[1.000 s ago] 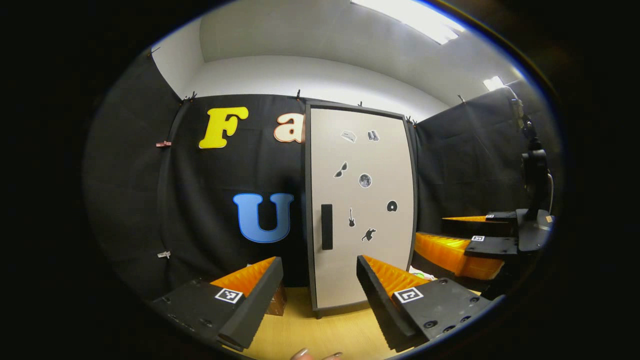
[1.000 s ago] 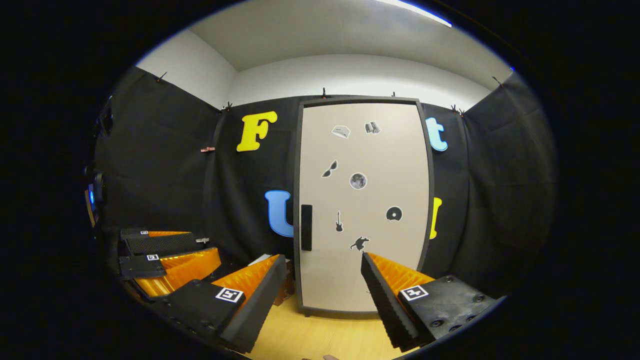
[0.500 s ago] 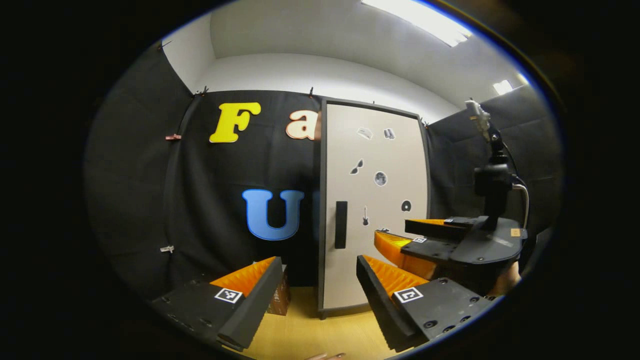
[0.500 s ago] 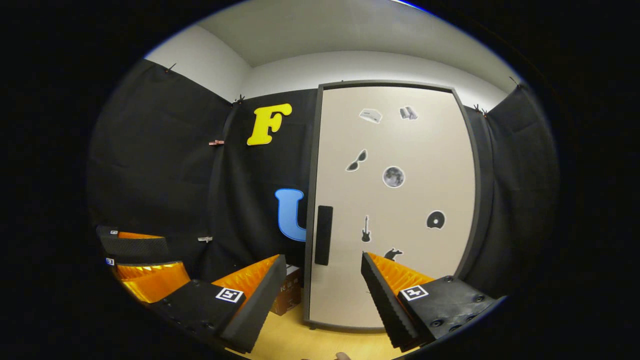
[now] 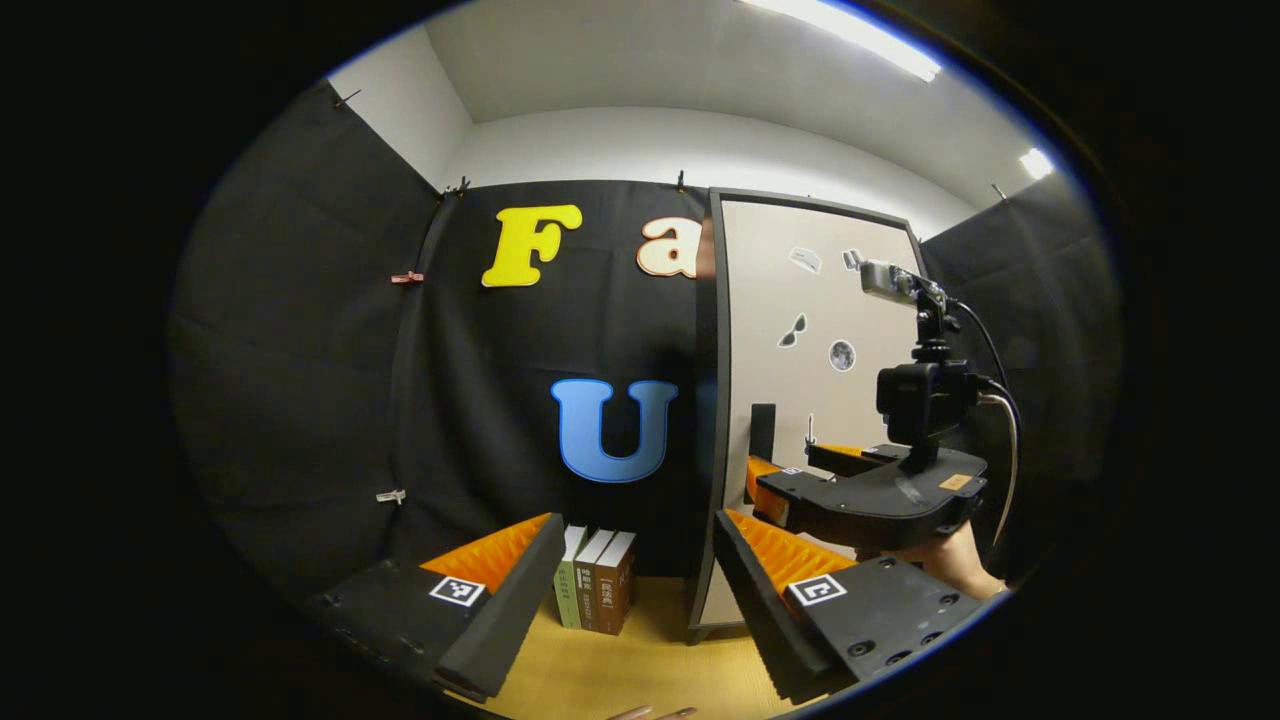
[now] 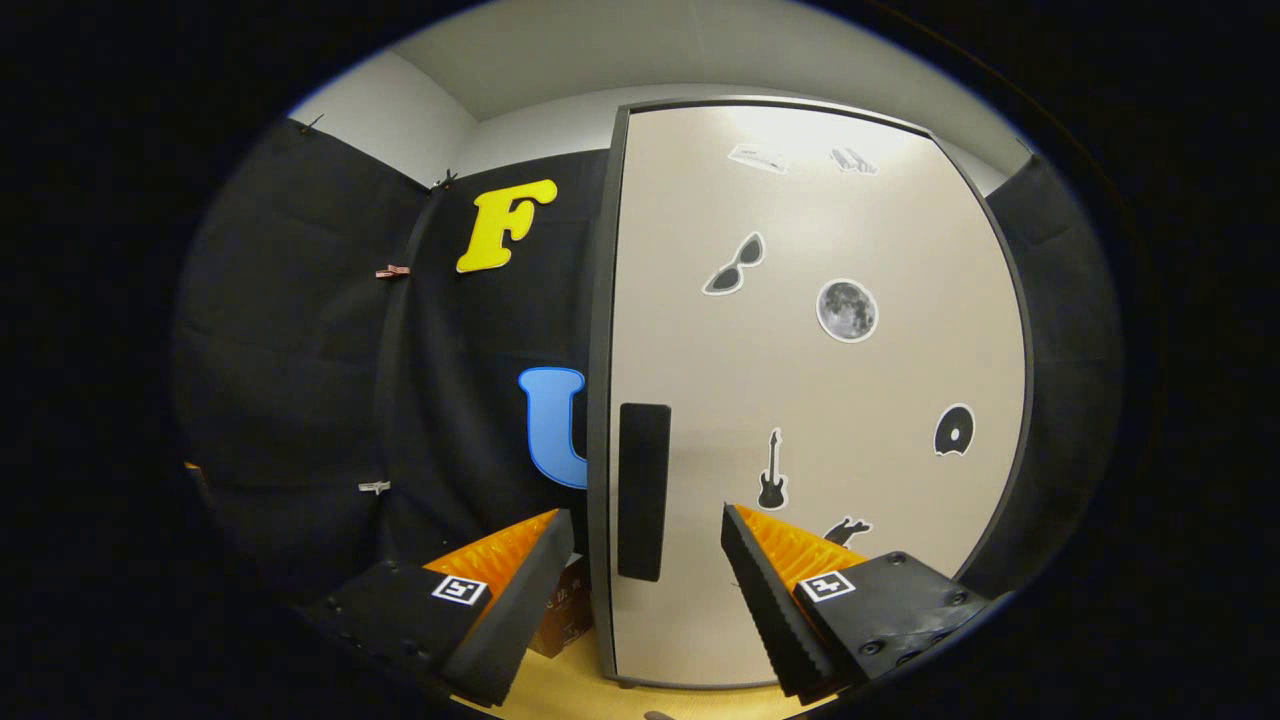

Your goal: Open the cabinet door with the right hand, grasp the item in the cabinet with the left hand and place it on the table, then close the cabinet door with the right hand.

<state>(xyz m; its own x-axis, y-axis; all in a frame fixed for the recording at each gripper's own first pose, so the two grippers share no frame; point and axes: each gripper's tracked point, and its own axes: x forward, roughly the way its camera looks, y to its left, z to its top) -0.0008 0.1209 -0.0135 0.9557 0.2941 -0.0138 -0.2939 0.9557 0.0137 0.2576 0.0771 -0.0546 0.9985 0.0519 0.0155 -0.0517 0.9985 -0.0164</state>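
The tall cabinet stands at the back of the table with its beige door closed, so whatever is inside is hidden. A dark vertical handle sits near the door's left edge. My right gripper is open close in front of that handle, which shows between its fingers; I cannot tell whether they touch. In the left gripper view the right gripper, held by a hand, reaches toward the door and its handle. My left gripper is open and holds nothing, left of the cabinet.
Three upright books stand on the wooden table against the black cloth, just left of the cabinet. In the right gripper view the books peek out behind the left finger.
My right gripper has moved forward to the door, which now looms larger with the handle between the fingers. The left gripper view has shifted so the books appear beside the cabinet.
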